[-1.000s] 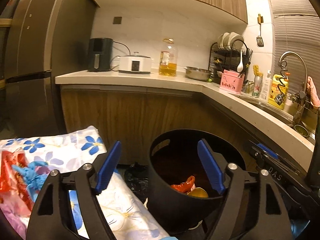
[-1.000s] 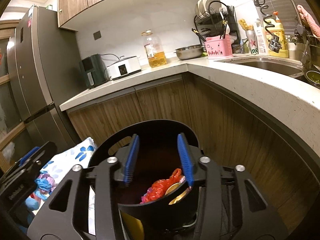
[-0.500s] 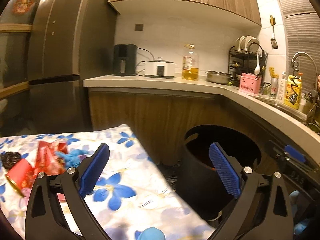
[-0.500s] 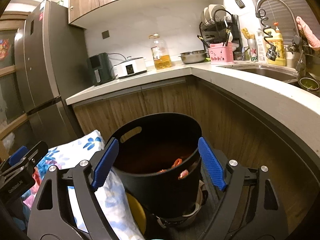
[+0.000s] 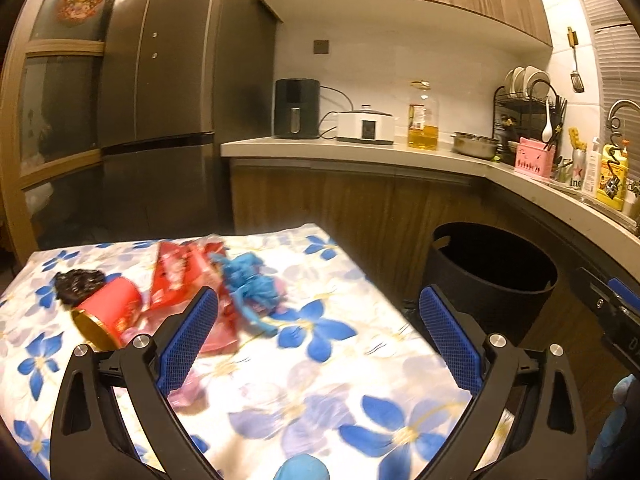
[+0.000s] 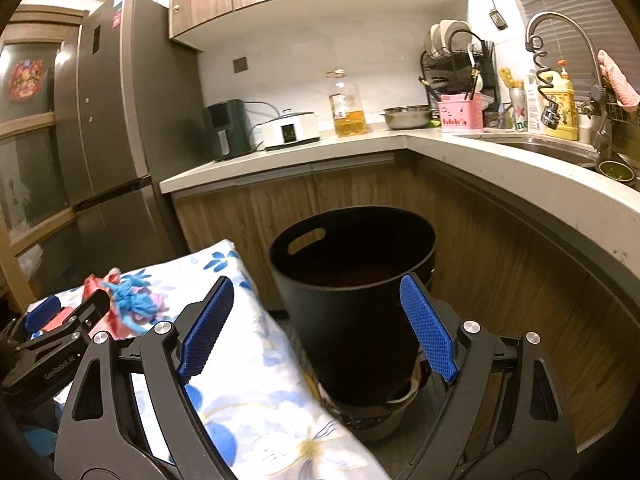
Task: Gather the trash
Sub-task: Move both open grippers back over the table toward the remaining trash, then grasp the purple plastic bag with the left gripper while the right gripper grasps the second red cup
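A black trash bin [image 5: 490,276] stands on the floor right of the table with the floral cloth [image 5: 304,392]; it also shows in the right wrist view [image 6: 352,280]. On the cloth lie a red cup [image 5: 108,312], a black crumpled bag [image 5: 78,284], a red wrapper [image 5: 180,276] and a blue crumpled piece [image 5: 252,284]. My left gripper [image 5: 320,344] is open and empty, above the cloth, just right of the trash. My right gripper [image 6: 316,328] is open and empty, in front of the bin. The left gripper also shows at the left edge of the right wrist view [image 6: 52,332].
A fridge [image 5: 160,92] stands behind the table. An L-shaped counter [image 6: 480,160] curves around the bin, with an air fryer [image 5: 296,108], a white cooker [image 5: 366,128], an oil bottle [image 5: 422,120], a dish rack [image 6: 456,60] and a sink faucet [image 6: 560,36].
My left gripper swung left from over the bin to over the table and opened wider. My right gripper opened, dropped the red trash into the bin, and pulled back.
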`<state>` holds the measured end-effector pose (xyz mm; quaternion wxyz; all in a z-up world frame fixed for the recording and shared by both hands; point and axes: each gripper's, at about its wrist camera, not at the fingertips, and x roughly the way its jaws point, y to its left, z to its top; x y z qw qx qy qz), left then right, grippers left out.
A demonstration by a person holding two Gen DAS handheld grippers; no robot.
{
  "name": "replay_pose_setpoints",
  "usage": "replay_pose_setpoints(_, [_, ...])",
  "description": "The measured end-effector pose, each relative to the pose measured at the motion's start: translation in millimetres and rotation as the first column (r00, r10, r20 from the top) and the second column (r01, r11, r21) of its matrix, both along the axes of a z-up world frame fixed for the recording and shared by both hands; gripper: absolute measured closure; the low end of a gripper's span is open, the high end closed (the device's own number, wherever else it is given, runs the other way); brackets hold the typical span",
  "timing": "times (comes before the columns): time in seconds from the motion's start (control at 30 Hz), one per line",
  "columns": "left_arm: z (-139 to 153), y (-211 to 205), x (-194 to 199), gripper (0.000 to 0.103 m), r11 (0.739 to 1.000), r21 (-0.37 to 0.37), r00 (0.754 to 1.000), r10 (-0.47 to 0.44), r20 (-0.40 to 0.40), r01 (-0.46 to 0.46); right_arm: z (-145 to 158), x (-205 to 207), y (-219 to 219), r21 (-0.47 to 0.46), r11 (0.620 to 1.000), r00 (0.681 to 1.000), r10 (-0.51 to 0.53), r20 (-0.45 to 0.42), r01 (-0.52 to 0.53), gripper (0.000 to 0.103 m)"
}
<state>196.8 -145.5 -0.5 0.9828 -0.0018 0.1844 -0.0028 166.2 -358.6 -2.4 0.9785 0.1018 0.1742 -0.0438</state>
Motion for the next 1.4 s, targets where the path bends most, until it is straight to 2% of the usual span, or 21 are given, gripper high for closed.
replay_pose_setpoints(0.3, [-16.2,34.4,-20.3,0.007,0.995,0.041,0.996,0.087,0.001,-0.087,-8.9,-10.3,39.7,-0.002,0.997,0.997,0.074,-0.02,-0.074,0.019])
replay_pose_setpoints(0.6, [-38.9,85.2,-20.7,0.007,0.973,0.073,0.974,0.223,-0.033,-0.22,-18.5,-6.7,73.5,0.006,0.989,0.988,0.149,-0.042,-0.149,0.019])
replay_pose_setpoints(0.7, [-43.5,100.3,-14.1,0.007,0.97,0.043,0.968,0.24,-0.067,-0.238,-20.5,-3.8,82.1,0.01,0.986,0.985,0.168,-0.047,-0.168,0.019])
replay_pose_setpoints(0.8, [-48.8,104.8,-2.6,0.013,0.973,0.024,0.966,0.23,-0.121,-0.229,-21.1,-0.8,86.7,0.015,0.983,0.982,0.184,-0.048,-0.183,0.019])
replay_pose_setpoints(0.97, [-61.0,106.6,16.5,0.035,0.975,0.019,0.952,0.22,-0.212,-0.221,-22.4,4.6,92.4,0.02,0.98,0.978,0.2,-0.056,-0.199,0.019])
replay_pose_setpoints(1.07, [-70.8,110.6,23.6,0.054,0.976,0.004,0.941,0.211,-0.266,-0.217,-22.8,6.8,95.9,0.021,0.978,0.977,0.206,-0.058,-0.205,0.019])
replay_pose_setpoints(1.13, [-75.4,114.2,25.8,0.074,0.976,-0.016,0.935,0.201,-0.292,-0.215,-23.9,8.2,99.0,0.019,0.977,0.975,0.212,-0.062,-0.211,0.019])
replay_pose_setpoints(1.2, [-77.7,116.5,26.4,0.088,0.977,-0.037,0.934,0.187,-0.306,-0.208,-25.2,10.0,103.1,0.016,0.976,0.973,0.22,-0.07,-0.219,0.019])
replay_pose_setpoints(1.3, [-79.6,121.0,22.8,0.096,0.979,-0.072,0.937,0.161,-0.311,-0.192,-26.5,11.6,109.2,0.011,0.973,0.969,0.233,-0.078,-0.232,0.019])
replay_pose_setpoints(1.4, [-75.8,125.4,9.7,0.099,0.978,-0.112,0.946,0.137,-0.294,-0.177,-27.6,14.1,116.2,0.009,0.969,0.965,0.248,-0.085,-0.248,0.019])
